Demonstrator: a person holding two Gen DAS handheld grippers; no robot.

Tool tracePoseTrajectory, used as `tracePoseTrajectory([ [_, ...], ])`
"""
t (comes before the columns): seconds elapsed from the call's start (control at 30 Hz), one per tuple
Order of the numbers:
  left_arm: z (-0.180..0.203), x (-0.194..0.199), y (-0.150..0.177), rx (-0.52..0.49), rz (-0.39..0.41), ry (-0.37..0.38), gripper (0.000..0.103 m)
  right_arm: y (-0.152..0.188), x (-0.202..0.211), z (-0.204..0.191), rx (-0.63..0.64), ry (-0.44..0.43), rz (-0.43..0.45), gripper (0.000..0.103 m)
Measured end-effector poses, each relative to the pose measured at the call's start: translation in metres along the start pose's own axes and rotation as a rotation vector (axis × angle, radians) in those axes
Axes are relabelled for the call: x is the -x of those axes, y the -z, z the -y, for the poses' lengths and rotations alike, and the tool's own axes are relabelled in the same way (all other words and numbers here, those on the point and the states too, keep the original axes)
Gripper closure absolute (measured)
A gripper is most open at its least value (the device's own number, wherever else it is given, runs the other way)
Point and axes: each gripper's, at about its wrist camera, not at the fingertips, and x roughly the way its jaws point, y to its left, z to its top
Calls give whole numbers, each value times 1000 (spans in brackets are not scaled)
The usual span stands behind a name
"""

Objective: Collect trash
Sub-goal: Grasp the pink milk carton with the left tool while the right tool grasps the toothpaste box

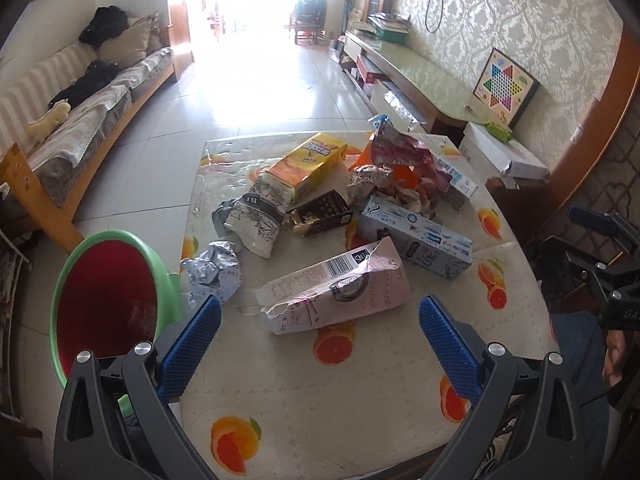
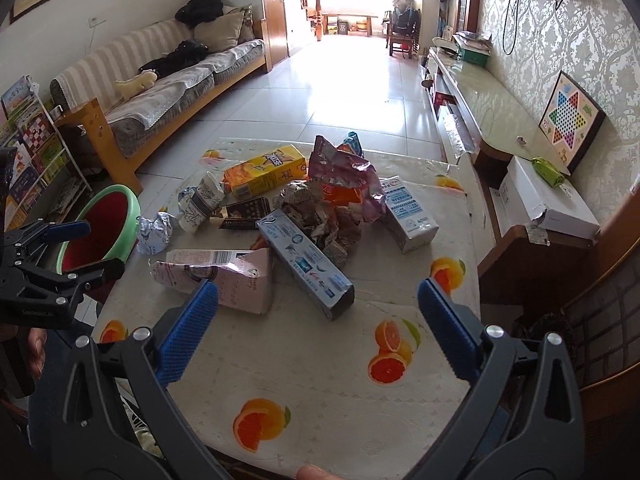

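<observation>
Trash lies in a pile on the table (image 1: 360,412): a torn pink carton (image 1: 336,292) (image 2: 224,276) nearest me, a grey-blue toothpaste box (image 1: 416,236) (image 2: 308,260), a yellow box (image 1: 308,164) (image 2: 264,172), a crushed paper cup (image 1: 256,216), a small black box (image 1: 320,212), a crumpled foil ball (image 1: 212,272) (image 2: 154,232) and pink snack wrappers (image 1: 404,152) (image 2: 340,168). My left gripper (image 1: 320,320) is open and empty, just short of the pink carton. My right gripper (image 2: 318,306) is open and empty, near the toothpaste box end.
A green bin with a red inside (image 1: 108,300) (image 2: 104,228) stands off the table's left edge. A white milk carton (image 2: 408,216) lies at the pile's right. A sofa (image 1: 80,120) is at the left, a low cabinet (image 1: 420,80) at the right.
</observation>
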Motion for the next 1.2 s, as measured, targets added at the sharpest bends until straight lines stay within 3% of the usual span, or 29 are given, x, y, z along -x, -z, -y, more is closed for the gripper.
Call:
tracePoseTrajectory([
  [0.43, 39, -80, -10, -386, -189, -56, 8, 0, -52, 1, 22, -11, -87, 5],
  [0.67, 49, -122, -11, -546, -277, -29, 8, 1, -90, 7, 1, -21, -165, 5],
  [0.8, 47, -142, -12, -593, -321, -18, 8, -2, -113, 3, 20, -35, -202, 5],
  [1.1, 42, -163, -16, -571, -363, 49, 7, -4, -161, 1, 51, -46, -266, 6],
  [1.17, 44, -164, -19, -562, -359, 58, 7, -4, -165, 1, 53, -56, -271, 14],
  [1.2, 44, -164, -19, -560, -357, 60, 7, -3, -167, 2, 51, -62, -280, 24],
])
